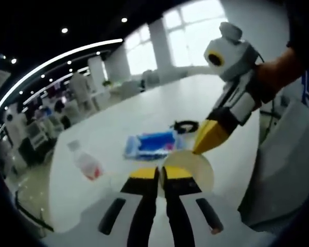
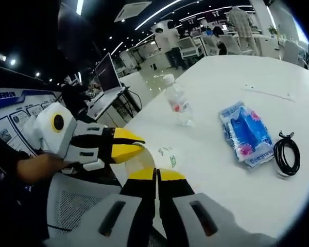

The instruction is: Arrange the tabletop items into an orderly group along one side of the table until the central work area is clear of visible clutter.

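while both claws sit clenched at the near table edge, left claw and right claw grasp nothing. beyond lie a bottle, blue packet and black cable.

On white table: one plastic bottle, one blue packet, one coiled black cable, one clear cup; two grippers

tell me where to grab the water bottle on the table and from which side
Grip the water bottle around its clear body just above the red label, jaws closing across its width. It stands upright and apart from the blue packet and the black cable, so a level approach from the near table edge looks free. The cap is narrow and likely to tip it.
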A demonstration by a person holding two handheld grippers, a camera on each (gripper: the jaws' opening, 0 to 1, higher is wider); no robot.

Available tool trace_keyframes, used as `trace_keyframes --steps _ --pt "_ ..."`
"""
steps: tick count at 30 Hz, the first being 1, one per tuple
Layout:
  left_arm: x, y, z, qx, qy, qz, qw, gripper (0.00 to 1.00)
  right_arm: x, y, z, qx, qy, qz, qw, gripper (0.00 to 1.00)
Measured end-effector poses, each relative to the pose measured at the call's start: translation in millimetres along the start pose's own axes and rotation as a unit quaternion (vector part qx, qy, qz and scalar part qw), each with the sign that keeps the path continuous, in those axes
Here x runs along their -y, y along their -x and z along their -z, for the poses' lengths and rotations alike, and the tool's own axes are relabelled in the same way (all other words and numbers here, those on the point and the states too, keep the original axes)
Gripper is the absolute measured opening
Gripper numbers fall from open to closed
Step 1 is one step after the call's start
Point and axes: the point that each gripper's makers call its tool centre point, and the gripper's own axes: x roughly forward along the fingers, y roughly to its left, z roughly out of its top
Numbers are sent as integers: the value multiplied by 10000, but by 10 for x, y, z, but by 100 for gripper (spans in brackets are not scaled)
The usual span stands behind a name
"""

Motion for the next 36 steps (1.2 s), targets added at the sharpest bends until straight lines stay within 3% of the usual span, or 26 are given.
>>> trace_keyframes --steps 7,13,18,28,33,36 --pt "30 -16 48 -191 70 0 9998 0 -16 11 23 24 314 73 9995 0" --pt "26 -24 80 -323 276 -8 9991 0 -9 38 -78 335 925 237 9949 1" --pt "22 -34 115 -476 380 -23 9981 0 -13 61 -196 668 1345 386 9879 9" --pt "26 -46 122 -596 824 -3 9948 0 -64 -4 -130 635 1858 422 9796 13" --pt "59 -29 56 -483 925 66 9945 0 -11 -29 -115 604 1873 542 9789 10" --pt "82 -20 21 -437 973 91 9943 0 45 -35 -125 640 1622 597 9829 7"
